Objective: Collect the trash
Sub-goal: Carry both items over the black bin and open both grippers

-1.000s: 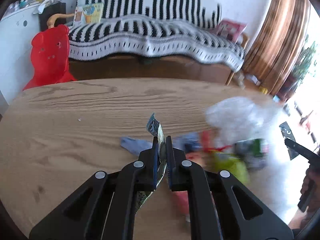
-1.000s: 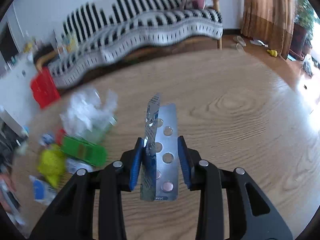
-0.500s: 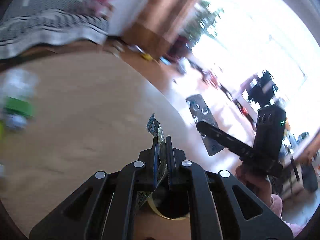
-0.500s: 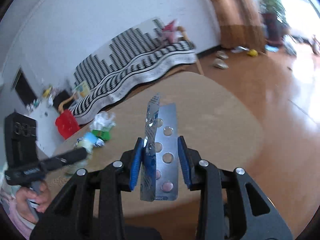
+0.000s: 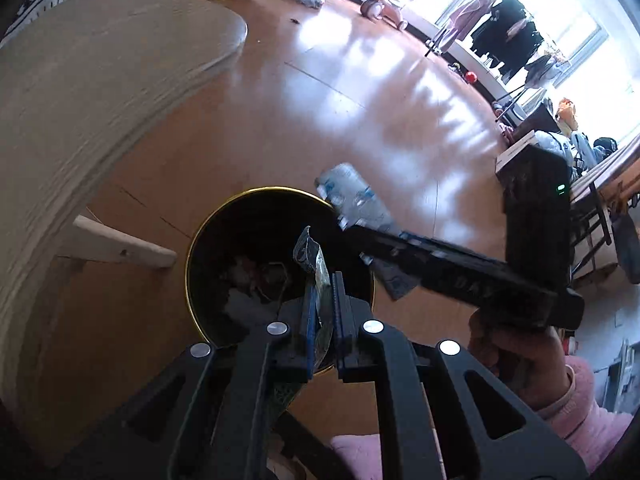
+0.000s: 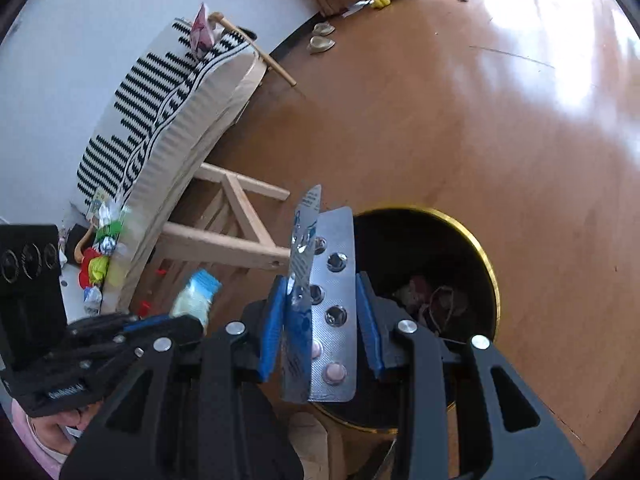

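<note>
My left gripper (image 5: 323,300) is shut on a crumpled blue-green wrapper (image 5: 308,252) and hangs over a black bin with a gold rim (image 5: 191,264) on the floor. My right gripper (image 6: 320,304) is shut on two silver blister packs (image 6: 334,248) and hangs beside the near edge of the same bin (image 6: 490,268). Some trash (image 6: 432,300) lies in the bin's bottom. In the left wrist view the right gripper (image 5: 360,240) reaches in from the right with the blister packs (image 5: 352,196) over the bin's far rim. In the right wrist view the left gripper (image 6: 188,322) shows at lower left with its wrapper (image 6: 196,296).
The round wooden table (image 5: 80,100) stands left of the bin, its wooden leg brace (image 5: 120,246) close to the rim. More trash (image 6: 100,256) lies on the table top. A hand in a pink sleeve (image 5: 520,360) holds the right gripper. Slippers (image 6: 322,42) lie on the floor.
Both grippers have swung off the table top and tilted down over the bin on the floor. Each keeps its hold: the wrapper in the left, the blister packs in the right.
</note>
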### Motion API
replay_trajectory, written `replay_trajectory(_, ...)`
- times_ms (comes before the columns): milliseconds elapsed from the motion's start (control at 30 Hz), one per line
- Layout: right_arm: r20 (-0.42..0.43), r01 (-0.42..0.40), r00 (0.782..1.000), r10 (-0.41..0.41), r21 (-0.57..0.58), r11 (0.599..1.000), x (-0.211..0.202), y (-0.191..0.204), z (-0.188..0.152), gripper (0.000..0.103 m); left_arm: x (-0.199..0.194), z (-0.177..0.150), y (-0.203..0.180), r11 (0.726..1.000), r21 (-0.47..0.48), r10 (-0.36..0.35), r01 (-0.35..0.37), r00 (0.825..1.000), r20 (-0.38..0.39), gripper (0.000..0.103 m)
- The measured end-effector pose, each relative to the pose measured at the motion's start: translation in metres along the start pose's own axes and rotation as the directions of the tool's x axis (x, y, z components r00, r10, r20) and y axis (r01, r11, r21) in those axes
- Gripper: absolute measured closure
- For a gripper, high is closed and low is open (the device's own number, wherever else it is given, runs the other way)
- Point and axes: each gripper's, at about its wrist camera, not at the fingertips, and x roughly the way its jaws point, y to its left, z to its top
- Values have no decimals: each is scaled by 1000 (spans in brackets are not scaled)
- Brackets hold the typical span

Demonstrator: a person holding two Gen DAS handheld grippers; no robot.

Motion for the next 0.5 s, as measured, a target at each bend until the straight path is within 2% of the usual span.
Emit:
replay_trajectory(267,-7,1,1000,-1,15,1000,12,9,12,67,13,4,0,1000,0,29,-29,1000,-9,94)
replay_trajectory(300,2,-4,1000,4,26,1000,10,6,13,66,16,2,-6,999,-4,34,-34,999,-2,88)
replay_trajectory(333,5,-10,1000,9,46,999,10,4,14,61,17,3,-5,999,-11,44,-44,999,4,57)
replay_trajectory(367,-5,-11,1000,12,67,998,9,2,14,36,19,4,-9,998,-17,61,-61,998,13,8)
replay_trajectory(400,-14,2,1000,-1,90,996,9,0,16,25,17,3,-8,996,-20,86,-85,996,34,9)
replay_trajectory(433,-7,5,1000,-5,93,996,7,-3,16,19,15,3,-9,995,-13,98,-98,994,55,7)
replay_trajectory(500,6,37,999,-38,97,995,2,-7,17,16,11,4,-9,996,0,90,-90,994,64,7)
